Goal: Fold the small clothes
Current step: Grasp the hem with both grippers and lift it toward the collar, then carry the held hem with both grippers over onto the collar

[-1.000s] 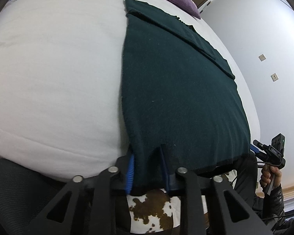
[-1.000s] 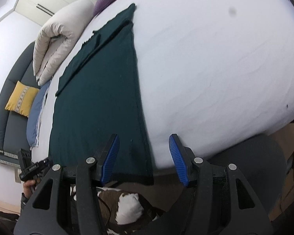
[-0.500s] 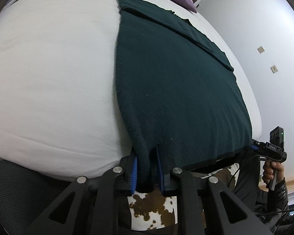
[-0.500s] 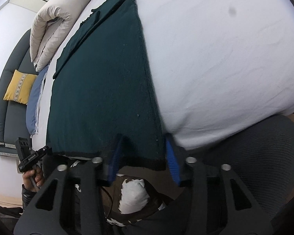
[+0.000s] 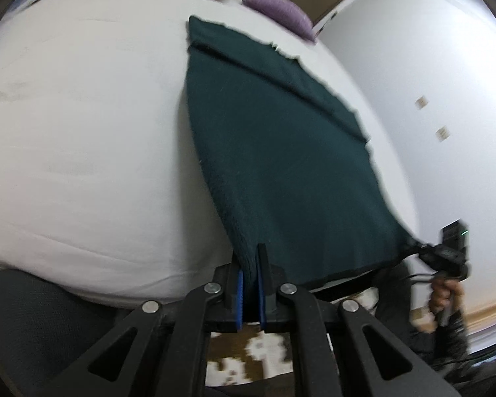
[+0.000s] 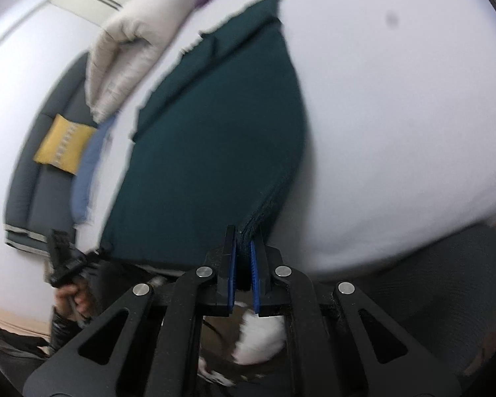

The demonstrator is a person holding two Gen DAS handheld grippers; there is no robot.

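Observation:
A dark green garment (image 5: 281,152) lies spread on the white bed (image 5: 82,132); its far end is folded over in a band. It also shows in the right wrist view (image 6: 215,152). My left gripper (image 5: 250,264) is shut on the garment's near left corner. My right gripper (image 6: 244,248) is shut on the near right corner. Both corners are lifted off the bed, with the near hem stretched between them. The right gripper also shows in the left wrist view (image 5: 446,254), and the left gripper in the right wrist view (image 6: 69,261).
A purple cushion (image 5: 281,10) and a rolled beige duvet (image 6: 132,43) lie at the far end of the bed. A grey sofa with a yellow cushion (image 6: 62,145) stands to the left. A grey mesh chair (image 6: 446,297) is beside the bed's near edge.
Both grippers closed on the garment's near corners, the left one first. They have raised the near hem off the bed edge.

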